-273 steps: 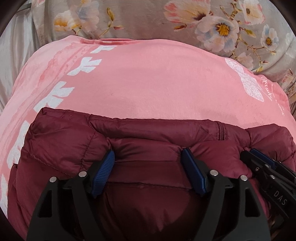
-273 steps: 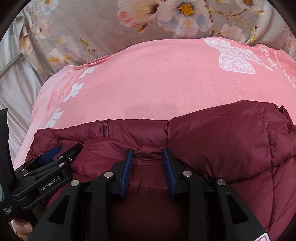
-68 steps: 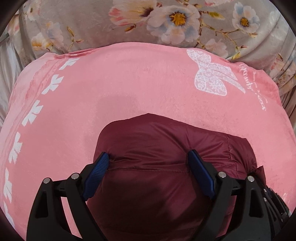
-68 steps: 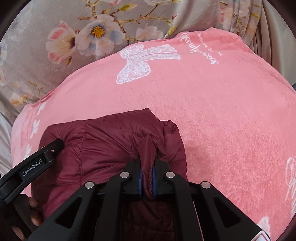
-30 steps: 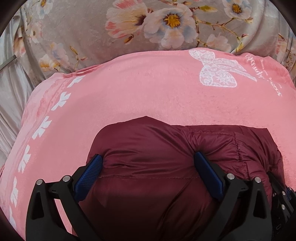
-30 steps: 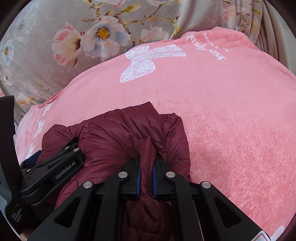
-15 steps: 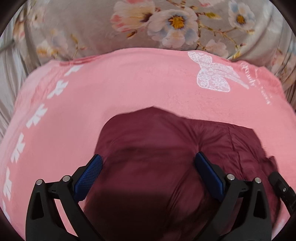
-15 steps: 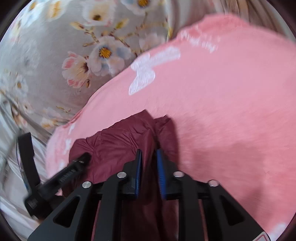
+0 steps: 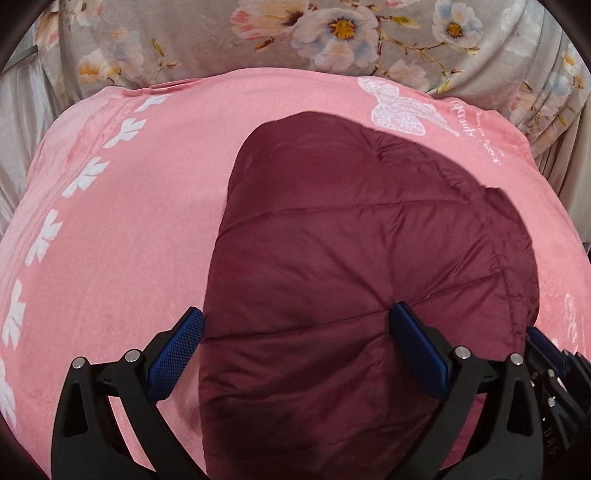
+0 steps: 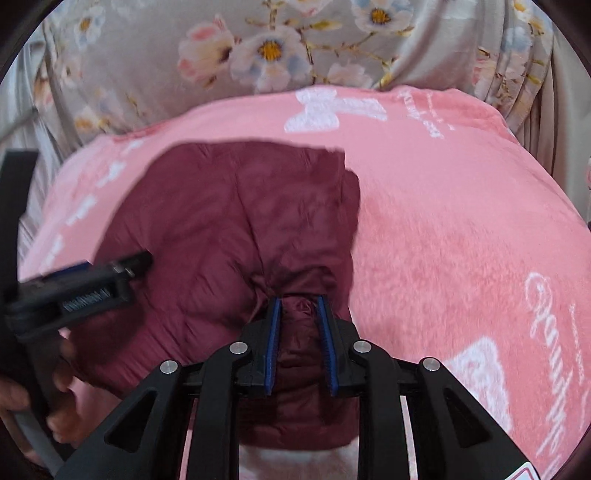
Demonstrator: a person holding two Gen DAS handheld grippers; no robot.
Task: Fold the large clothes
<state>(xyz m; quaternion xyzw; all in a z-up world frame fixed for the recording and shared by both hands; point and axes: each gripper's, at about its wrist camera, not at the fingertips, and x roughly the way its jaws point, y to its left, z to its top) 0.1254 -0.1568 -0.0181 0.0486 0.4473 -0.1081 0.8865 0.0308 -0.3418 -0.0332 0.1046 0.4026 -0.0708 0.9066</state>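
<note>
A dark red quilted jacket (image 9: 354, 236) lies folded into a compact bundle on a pink blanket (image 9: 129, 236). It also shows in the right wrist view (image 10: 236, 221). My left gripper (image 9: 295, 325) is wide open over the bundle's near left part, its jaws holding nothing. My right gripper (image 10: 298, 306) has its jaws parted a little, with a bunched fold of the jacket between them at the bundle's near right edge. The left gripper's body (image 10: 81, 288) shows at the left of the right wrist view.
The pink blanket (image 10: 461, 236) has white leaf and bow prints and covers the surface around the bundle. A grey floral cloth (image 9: 295, 33) hangs behind it. Pale fabric lies at the far left (image 9: 18, 96).
The folded bundle now lies flat and reaches further away from me. My right gripper's jaws have parted from their tight pinch on the fold. The left gripper stays wide open.
</note>
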